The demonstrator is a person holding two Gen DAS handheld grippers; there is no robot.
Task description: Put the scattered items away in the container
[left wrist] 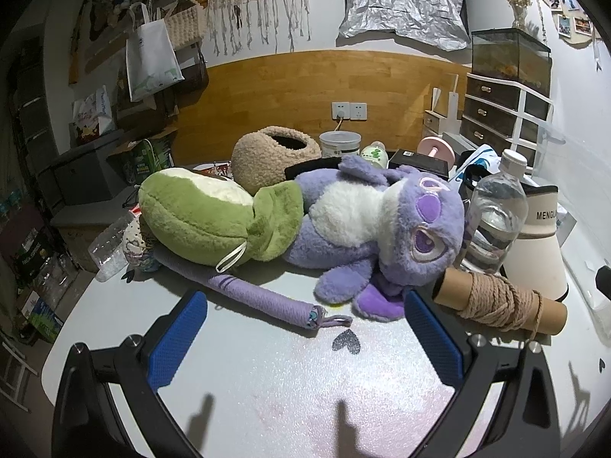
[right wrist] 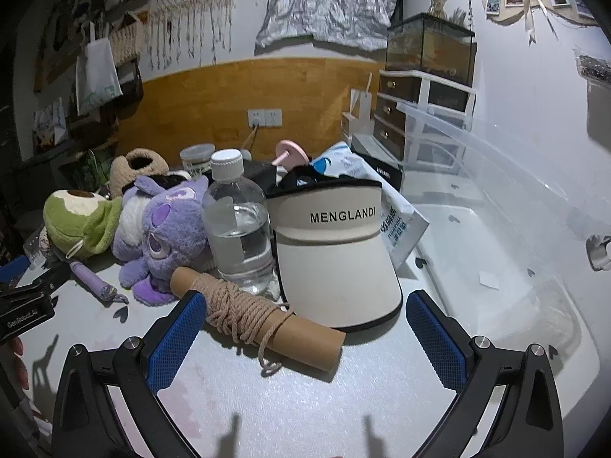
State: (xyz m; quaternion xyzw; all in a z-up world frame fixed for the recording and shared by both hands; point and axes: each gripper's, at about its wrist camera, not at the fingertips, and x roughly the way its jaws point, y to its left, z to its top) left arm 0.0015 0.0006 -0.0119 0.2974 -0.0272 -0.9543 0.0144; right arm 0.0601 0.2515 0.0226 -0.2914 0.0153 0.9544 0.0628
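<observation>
both tongs stood open and empty. the right gripper (right wrist: 305, 328) straddled the twine roll (right wrist: 259, 322), which lay touching the beige visor (right wrist: 336, 267), left of the clear bin (right wrist: 496, 252). best to close on the bare cardboard end. the left gripper (left wrist: 305, 328) faced the purple plush (left wrist: 382, 221).

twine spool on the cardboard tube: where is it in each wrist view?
Left wrist: the twine spool lies at lower right, just beyond the right finger of the left gripper, in front of the water bottle.
Right wrist: the spool is lower centre-left, running from the right gripper's left finger toward the visor.
Shared landmark: the water bottle directly behind it.
</observation>
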